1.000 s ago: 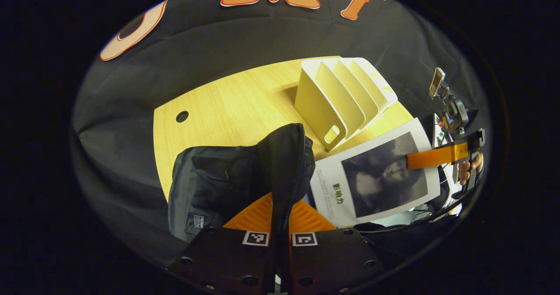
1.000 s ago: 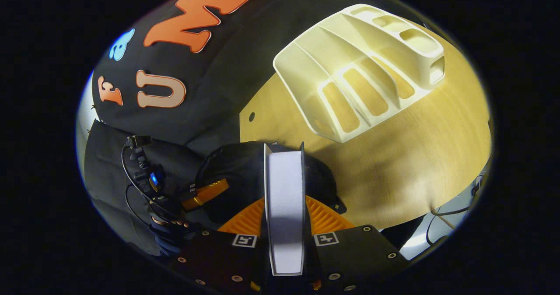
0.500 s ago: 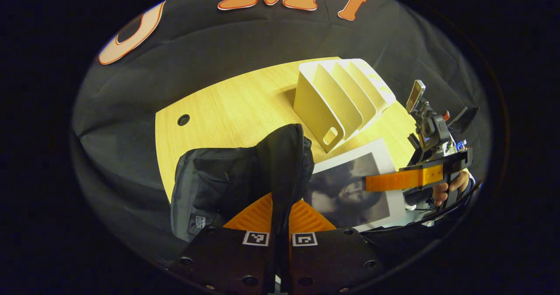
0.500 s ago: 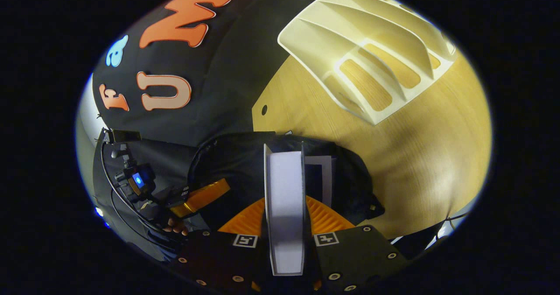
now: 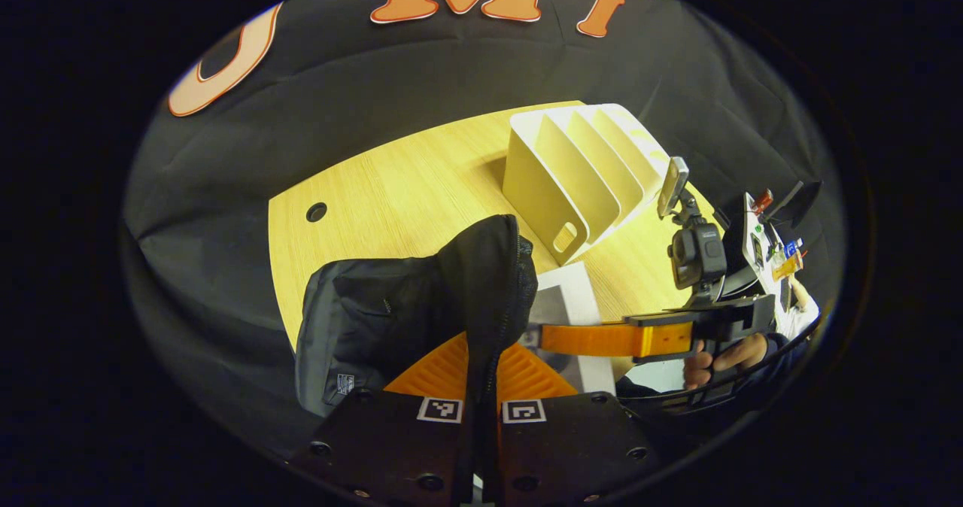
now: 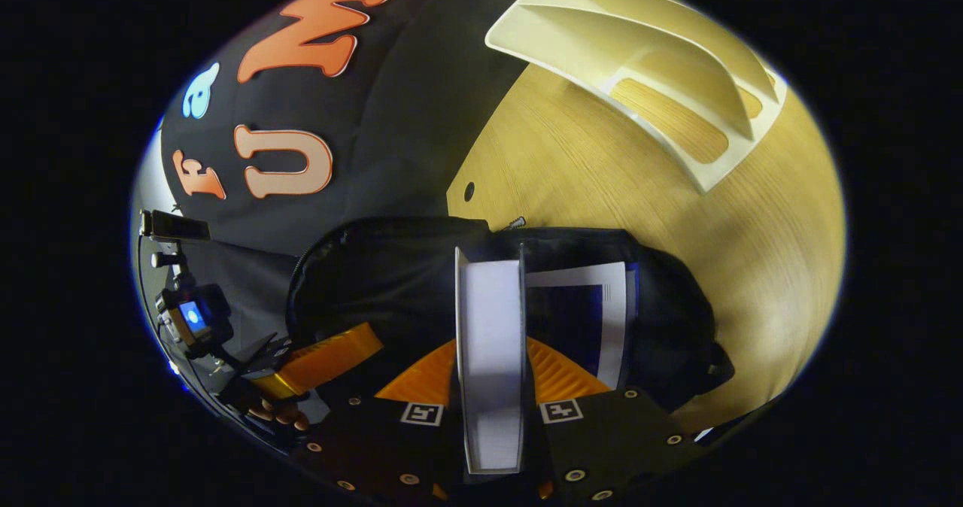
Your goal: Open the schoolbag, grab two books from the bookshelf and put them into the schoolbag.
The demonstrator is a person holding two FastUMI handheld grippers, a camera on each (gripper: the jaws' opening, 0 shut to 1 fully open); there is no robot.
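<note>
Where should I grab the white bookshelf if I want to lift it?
Probably the cut-out handle hole in the end panel of the bookshelf. Come from the side facing the schoolbag; that panel stands upright there, thin enough to pinch.

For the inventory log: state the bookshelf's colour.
Cream-white plastic, plain, no pattern. The bookshelf shows best in the left gripper view.

We see matte black gripper housings (image 5: 481, 447) studded with round screws, each bearing two square black-and-white markers (image 5: 440, 409); a small grey camera (image 5: 697, 251) and black cables (image 6: 226, 364) ride the handles.
</note>
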